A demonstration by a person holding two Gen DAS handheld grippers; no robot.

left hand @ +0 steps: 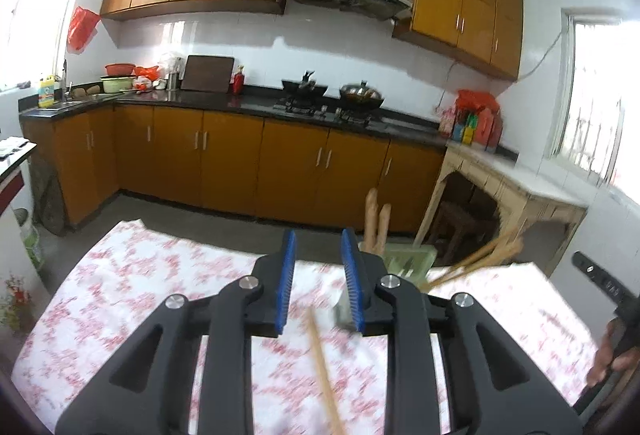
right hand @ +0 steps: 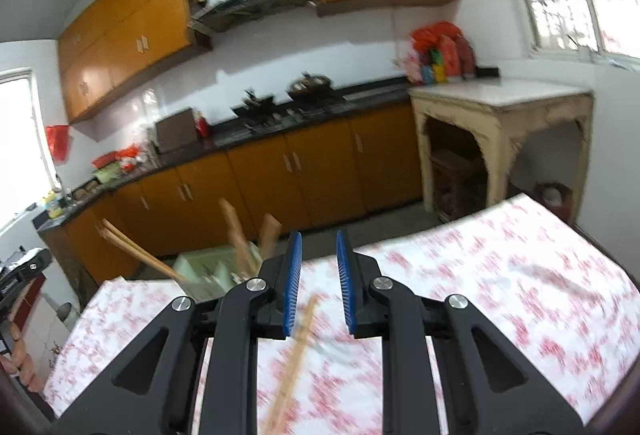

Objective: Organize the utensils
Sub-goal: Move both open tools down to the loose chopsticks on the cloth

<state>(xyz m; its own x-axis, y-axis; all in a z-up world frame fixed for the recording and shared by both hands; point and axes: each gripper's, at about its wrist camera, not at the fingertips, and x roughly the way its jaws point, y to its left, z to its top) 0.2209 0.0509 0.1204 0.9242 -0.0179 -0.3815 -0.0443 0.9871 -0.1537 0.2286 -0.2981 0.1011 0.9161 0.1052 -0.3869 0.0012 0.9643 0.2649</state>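
Chopstick [right hand: 298, 351] lies on the worktop [right hand: 500, 299] below both empty, parted grippers [left hand: 319, 277] [right hand: 319, 281], long axis roughly along their fingers; green holder [right hand: 208, 269] sits beyond.

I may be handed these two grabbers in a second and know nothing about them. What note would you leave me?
Left gripper: open, holding nothing.
Right gripper: open, holding nothing.
Green holder stands at the table's far edge, with wooden utensils already upright in it and chopsticks leaning out.
One wooden stick lies loose on the cloth below the fingers.
Left to do: probably pick it up and put it in the holder.
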